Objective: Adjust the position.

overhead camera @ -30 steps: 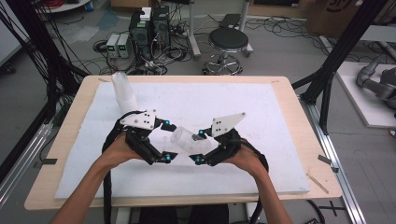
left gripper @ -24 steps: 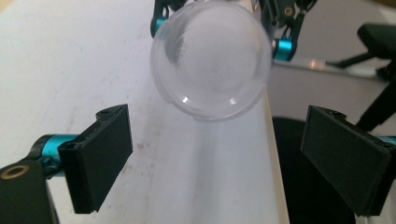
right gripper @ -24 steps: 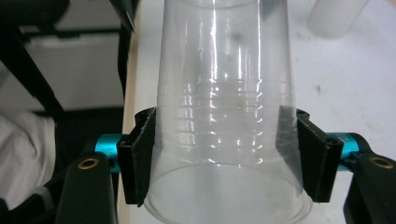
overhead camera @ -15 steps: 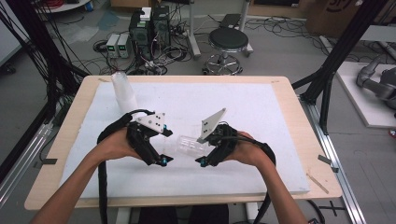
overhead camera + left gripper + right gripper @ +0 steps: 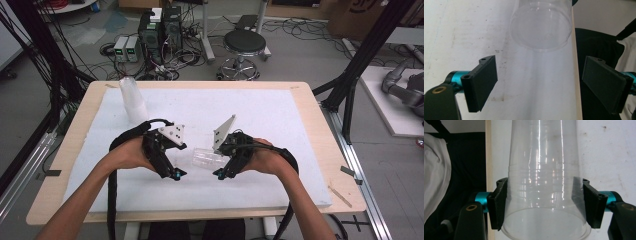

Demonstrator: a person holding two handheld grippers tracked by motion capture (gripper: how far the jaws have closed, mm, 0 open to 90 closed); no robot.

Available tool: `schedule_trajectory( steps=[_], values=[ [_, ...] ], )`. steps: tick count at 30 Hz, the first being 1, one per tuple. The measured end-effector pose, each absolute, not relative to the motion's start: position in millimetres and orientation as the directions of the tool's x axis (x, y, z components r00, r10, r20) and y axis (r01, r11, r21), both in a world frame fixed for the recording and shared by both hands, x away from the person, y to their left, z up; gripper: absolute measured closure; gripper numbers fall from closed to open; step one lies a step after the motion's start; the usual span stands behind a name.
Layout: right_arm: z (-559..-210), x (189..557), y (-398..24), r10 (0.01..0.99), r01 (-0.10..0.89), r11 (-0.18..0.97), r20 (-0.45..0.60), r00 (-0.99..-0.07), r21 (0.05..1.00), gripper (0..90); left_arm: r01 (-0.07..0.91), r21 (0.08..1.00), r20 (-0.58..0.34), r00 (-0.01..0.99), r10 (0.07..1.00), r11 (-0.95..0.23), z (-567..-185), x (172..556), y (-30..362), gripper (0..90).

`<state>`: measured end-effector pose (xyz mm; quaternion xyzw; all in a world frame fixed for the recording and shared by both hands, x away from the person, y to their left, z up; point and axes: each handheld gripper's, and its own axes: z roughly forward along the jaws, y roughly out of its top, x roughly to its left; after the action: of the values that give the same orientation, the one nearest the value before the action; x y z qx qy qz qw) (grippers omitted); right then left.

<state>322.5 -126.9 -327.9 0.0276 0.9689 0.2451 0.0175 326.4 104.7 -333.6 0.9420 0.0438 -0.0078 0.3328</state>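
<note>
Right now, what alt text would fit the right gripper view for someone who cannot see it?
A clear plastic cup is clamped near its rim between the two black fingers of the right gripper, its body pointing away from the camera. Beneath it lies the white table cover, with the table's wooden edge at left.

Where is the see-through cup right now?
In the high view the clear cup lies on its side near the middle of the white table mat, clamped near its rim by the right gripper, with the left gripper just beside its base.

Wooden table [image 5: 310,107], white mat [image 5: 270,115], cup stack [image 5: 132,100]
</note>
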Motion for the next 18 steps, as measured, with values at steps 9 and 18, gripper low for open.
schedule_trajectory(
  steps=[9,18],
  values=[
    [-331,323,-123,0.057,0.044,0.893,-0.014,-0.998,0.449,32.1,0.066,0.61,-0.049,0.998,0.045,-0.79,-334,326,89,14.1],
    [-333,322,-120,0.05,0.039,0.905,-0.014,-0.999,0.424,32.1,0.062,0.589,-0.053,0.998,0.038,-0.806,-337,329,82,17.3]
  ],
)
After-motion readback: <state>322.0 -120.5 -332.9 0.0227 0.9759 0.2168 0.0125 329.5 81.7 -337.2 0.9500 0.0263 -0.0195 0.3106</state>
